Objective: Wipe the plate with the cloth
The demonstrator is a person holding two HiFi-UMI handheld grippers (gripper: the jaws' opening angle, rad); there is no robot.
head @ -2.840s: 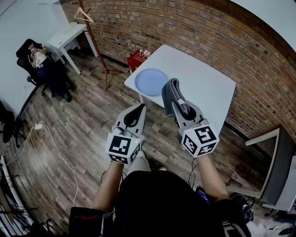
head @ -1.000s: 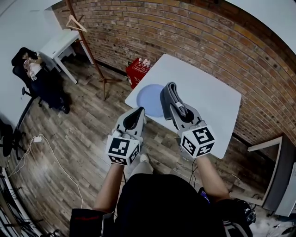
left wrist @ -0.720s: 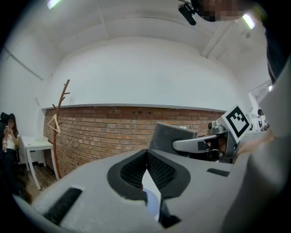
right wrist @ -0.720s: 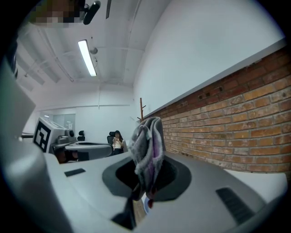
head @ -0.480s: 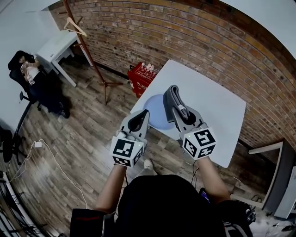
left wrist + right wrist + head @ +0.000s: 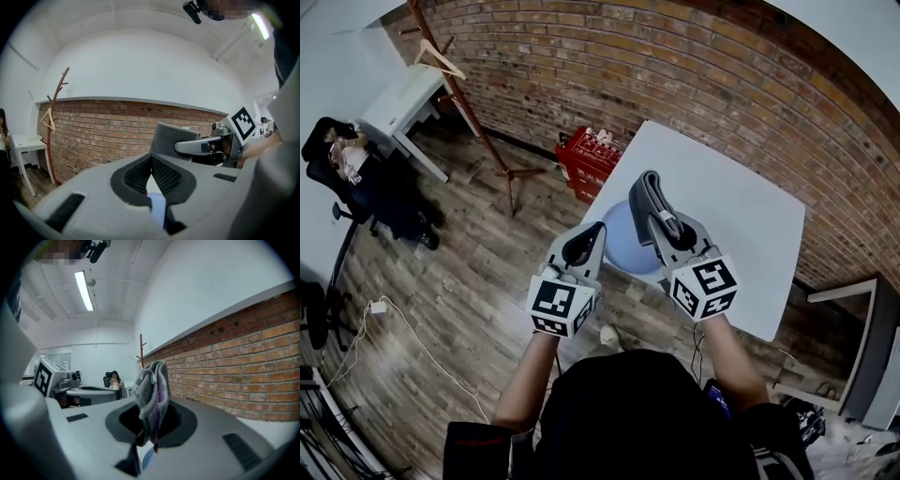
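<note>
Tongs, right: your right tongs [image 6: 667, 225] pinch the folded cloth [image 6: 643, 197], which stands up past their tips.
Tongs, left: your left tongs [image 6: 581, 246] are pressed together on nothing.
Plate: the blue plate [image 6: 626, 251] lies flat just ahead of and below both tongs, between them and partly hidden. Your cloth hand looks nearer.
Move: you likely need to carry the cloth forward and down onto it.
Edges: the plate sits by the near left corner of the surface [image 6: 741, 216]. Open room lies to the right and beyond.

My head view looks steeply down on the square white table [image 6: 741, 202] at 12 o'clock. Both gripper views ride close behind their jaws, sharing the red brick wall [image 6: 93, 126].
</note>
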